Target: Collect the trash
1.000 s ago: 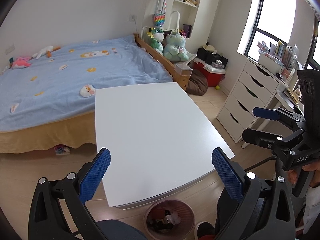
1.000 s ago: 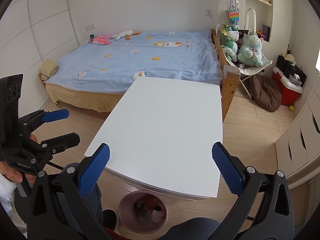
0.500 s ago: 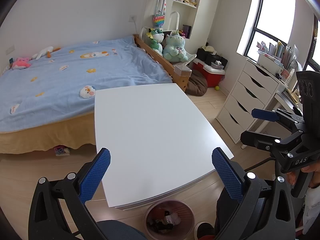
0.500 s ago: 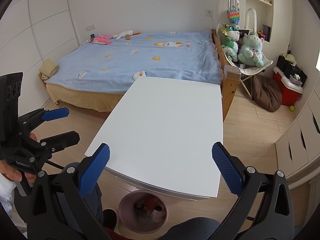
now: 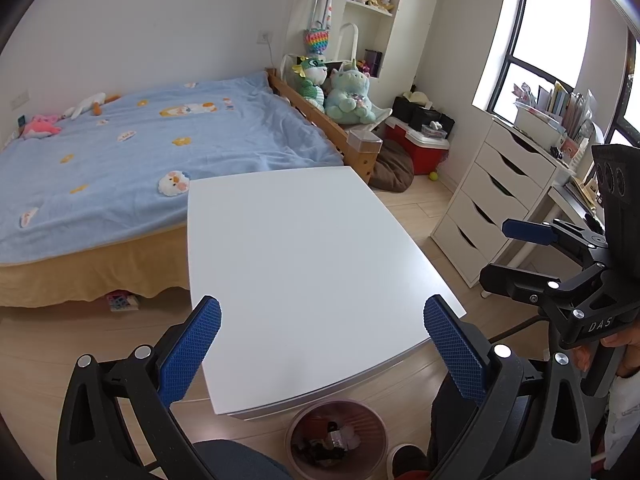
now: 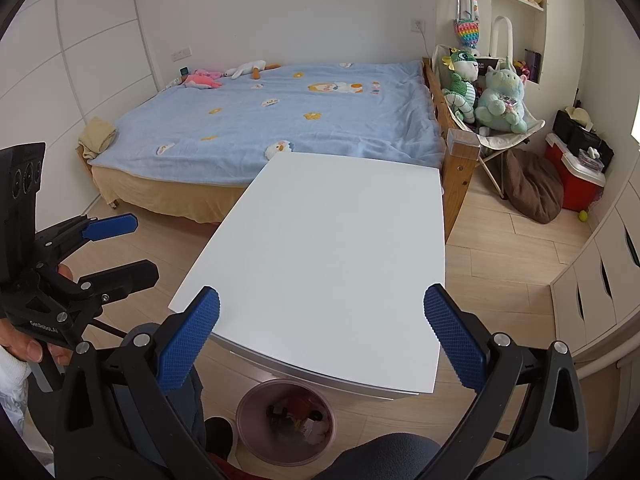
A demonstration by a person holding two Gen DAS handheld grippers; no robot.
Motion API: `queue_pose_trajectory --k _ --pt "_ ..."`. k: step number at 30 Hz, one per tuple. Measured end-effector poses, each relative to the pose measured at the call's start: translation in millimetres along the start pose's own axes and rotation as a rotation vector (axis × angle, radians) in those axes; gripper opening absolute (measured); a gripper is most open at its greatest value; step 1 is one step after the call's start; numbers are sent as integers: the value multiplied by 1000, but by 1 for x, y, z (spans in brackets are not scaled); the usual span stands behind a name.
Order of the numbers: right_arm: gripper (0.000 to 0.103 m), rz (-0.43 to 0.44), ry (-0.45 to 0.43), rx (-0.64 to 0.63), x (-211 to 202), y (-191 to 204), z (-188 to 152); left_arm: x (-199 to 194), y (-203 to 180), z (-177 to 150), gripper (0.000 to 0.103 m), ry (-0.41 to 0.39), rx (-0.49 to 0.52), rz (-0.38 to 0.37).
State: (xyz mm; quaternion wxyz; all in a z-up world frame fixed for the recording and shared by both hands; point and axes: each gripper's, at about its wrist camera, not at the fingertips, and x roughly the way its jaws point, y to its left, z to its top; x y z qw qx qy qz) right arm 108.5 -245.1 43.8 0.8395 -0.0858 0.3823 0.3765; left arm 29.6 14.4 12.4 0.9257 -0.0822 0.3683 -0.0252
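Note:
A pink trash bin [image 5: 337,436] with several pieces of trash inside stands on the floor under the near edge of the white table [image 5: 304,264]; it also shows in the right wrist view [image 6: 285,420]. The table top [image 6: 332,248] is bare. My left gripper [image 5: 320,344] is open and empty, held above the table's near edge. My right gripper [image 6: 320,340] is open and empty at the same height. Each gripper shows in the other's view, the right one [image 5: 520,252] at the right and the left one [image 6: 116,248] at the left.
A bed with a blue blanket [image 5: 140,160] lies behind the table. Plush toys [image 5: 344,92], a red cooler [image 5: 416,148] and a brown cushion [image 5: 394,164] stand at the back right. A white drawer unit [image 5: 492,196] is at the right. My knees [image 6: 384,456] are by the bin.
Both grippers have stayed open and almost still; the right gripper has drifted slightly left and down in the left wrist view.

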Motion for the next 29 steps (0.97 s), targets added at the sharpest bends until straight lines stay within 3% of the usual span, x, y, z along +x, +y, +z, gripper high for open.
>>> queue_pose_trajectory --k 29 --pt "100 -5 -2 2 -1 -4 -6 -5 -11 2 97 -20 16 12"
